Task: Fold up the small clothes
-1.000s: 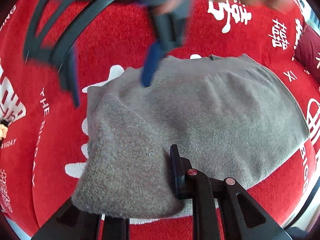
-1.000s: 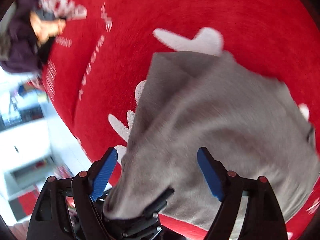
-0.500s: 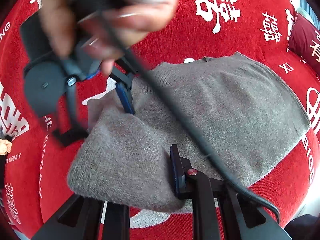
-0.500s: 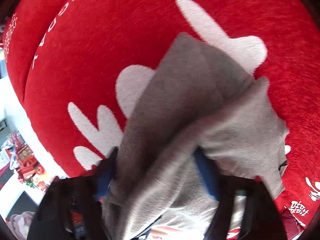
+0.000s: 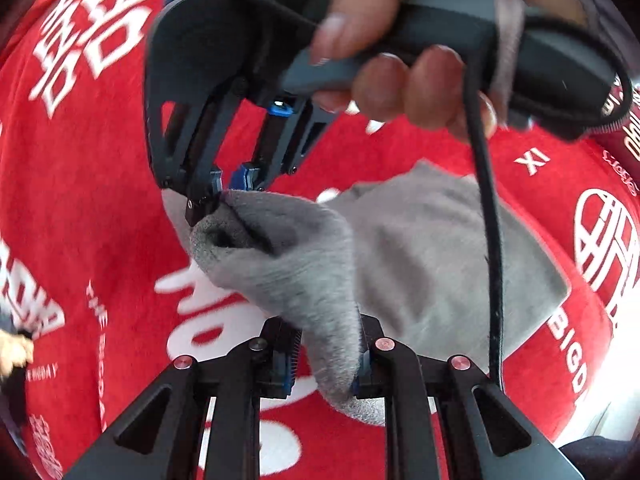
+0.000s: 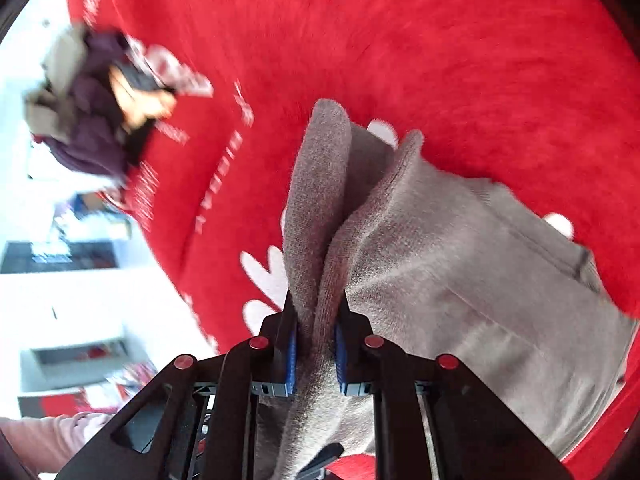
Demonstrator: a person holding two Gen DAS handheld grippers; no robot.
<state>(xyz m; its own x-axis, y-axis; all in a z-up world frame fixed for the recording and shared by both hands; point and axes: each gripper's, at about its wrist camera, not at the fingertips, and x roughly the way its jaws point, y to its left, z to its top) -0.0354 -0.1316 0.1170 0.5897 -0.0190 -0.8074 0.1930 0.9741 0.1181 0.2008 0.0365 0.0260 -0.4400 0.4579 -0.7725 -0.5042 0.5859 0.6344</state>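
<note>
Gripping a fuzzy grey knit garment (image 5: 420, 248), my left claw (image 5: 326, 364) is clamped on 1 bunched fold. My right claw (image 6: 316, 354) has just been closing and now pinches 2 doubled edges. It lies on a plush red blanket (image 6: 440, 40) with white lettering. Only the left view shows the hand (image 5: 400, 80) on the right handle.

- I see a grey, fuzzy knit garment (image 5: 432, 248) mid-frame on red cloth, partly folded.
- Its left edge is bunched and lifted; the rest lies flat toward lower right.
</note>
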